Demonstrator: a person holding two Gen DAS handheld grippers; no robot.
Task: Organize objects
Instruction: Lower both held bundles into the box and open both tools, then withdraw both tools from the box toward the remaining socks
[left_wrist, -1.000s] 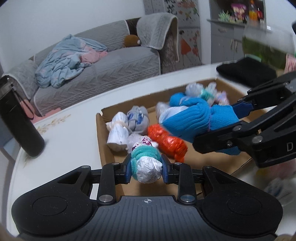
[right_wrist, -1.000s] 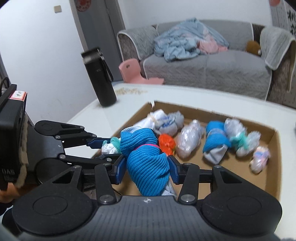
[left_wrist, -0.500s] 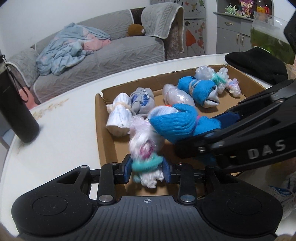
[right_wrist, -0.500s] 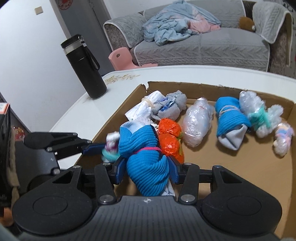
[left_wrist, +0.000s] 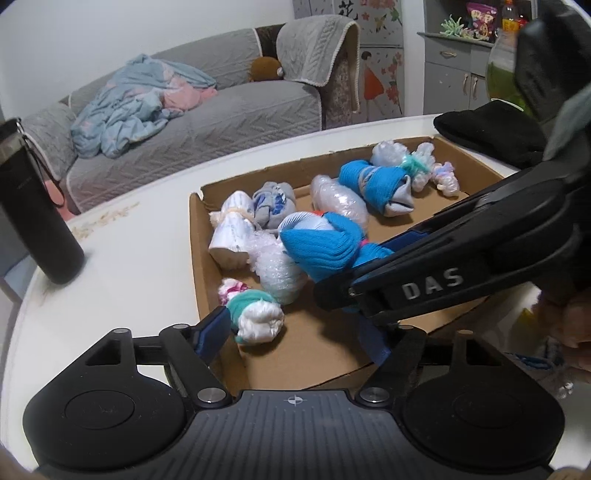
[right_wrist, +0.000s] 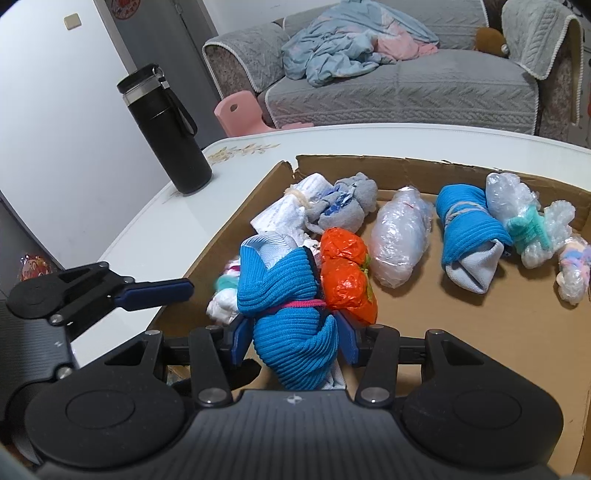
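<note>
A flat cardboard box (right_wrist: 406, 173) is set on the white surface (left_wrist: 140, 236), and small wrapped bundles are laid in it. The left gripper (left_wrist: 295, 334) is seen at the box's near left corner. Its jaws have just been opening, and they are now spread wide. A small white bundle with a teal band (left_wrist: 255, 314) is lying on the box floor between them, close to the left pad, and it is not squeezed. The right gripper (right_wrist: 293, 338) is closed on a blue knit bundle (right_wrist: 288, 314) tied with a pink band, held over the near left part of the box. An orange bundle (right_wrist: 345, 273) is touched by it on the right. The letters "DAS" (left_wrist: 432, 284) can be read in white on the side of the right gripper. A black bottle (right_wrist: 166, 129) is stood near the surface's far left edge. No words can be read on it.
</note>
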